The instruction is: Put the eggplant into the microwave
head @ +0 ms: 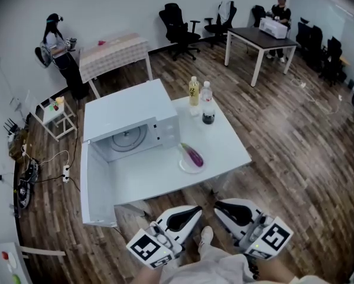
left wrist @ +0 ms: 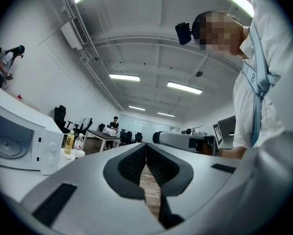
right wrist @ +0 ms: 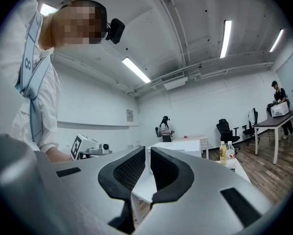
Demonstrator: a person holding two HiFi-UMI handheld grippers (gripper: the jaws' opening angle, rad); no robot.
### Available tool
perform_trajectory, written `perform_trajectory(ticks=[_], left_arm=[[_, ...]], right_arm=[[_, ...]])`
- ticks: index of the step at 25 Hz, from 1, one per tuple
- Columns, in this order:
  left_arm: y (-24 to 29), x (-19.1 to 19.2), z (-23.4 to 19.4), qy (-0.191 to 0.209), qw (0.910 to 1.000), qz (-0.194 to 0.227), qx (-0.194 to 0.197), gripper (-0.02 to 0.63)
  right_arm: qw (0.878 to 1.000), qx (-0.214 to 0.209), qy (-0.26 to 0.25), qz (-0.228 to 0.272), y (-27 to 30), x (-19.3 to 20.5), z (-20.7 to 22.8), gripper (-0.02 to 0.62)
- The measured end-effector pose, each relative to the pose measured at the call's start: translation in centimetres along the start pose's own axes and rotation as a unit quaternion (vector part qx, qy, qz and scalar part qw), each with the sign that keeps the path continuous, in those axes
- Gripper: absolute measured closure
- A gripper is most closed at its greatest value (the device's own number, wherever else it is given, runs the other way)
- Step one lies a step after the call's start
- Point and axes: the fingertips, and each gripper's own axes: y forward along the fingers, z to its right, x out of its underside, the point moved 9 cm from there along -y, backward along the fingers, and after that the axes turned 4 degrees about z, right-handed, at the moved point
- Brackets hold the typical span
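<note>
Head view: the microwave is seen on the white table, with its door swung fully open to the left of the cavity, so that the turntable inside is exposed. The eggplant is found outside the microwave, just to the right of its front corner, where it is laid across a small plate on the table. Behind the plate, beside the microwave's right wall, a yellow bottle and a clear bottle with dark liquid at its bottom are stood upright, close to each other.

Both tools are held low and close to the person's body, well apart from the microwave and short of the table's near edge, over the wooden floor. The left hand-held gripper is closed: in the left gripper view its dark pads are met at the tips and nothing is held between them. The right hand-held gripper is closed down to a thin slit in the right gripper view, and nothing is caught in it. The eggplant is touched by neither.
</note>
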Motion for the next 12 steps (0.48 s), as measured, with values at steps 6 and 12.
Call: perform_trajectory(ticks=[6, 12], left_arm=[[4.5, 1.6, -3.0, -0.005, 0.9983, -0.008, -0.058, 0.603], [8.0, 4.2, -6.1, -0.006, 0.9914, -0.02, -0.129, 0.603]], right_arm=[[1.0, -0.014, -0.005, -0.006, 0.9, 0.4, 5.7, 0.557], [0.999, -0.036, 0.004, -0.019, 1.7, 0.8, 10.8, 0.557]])
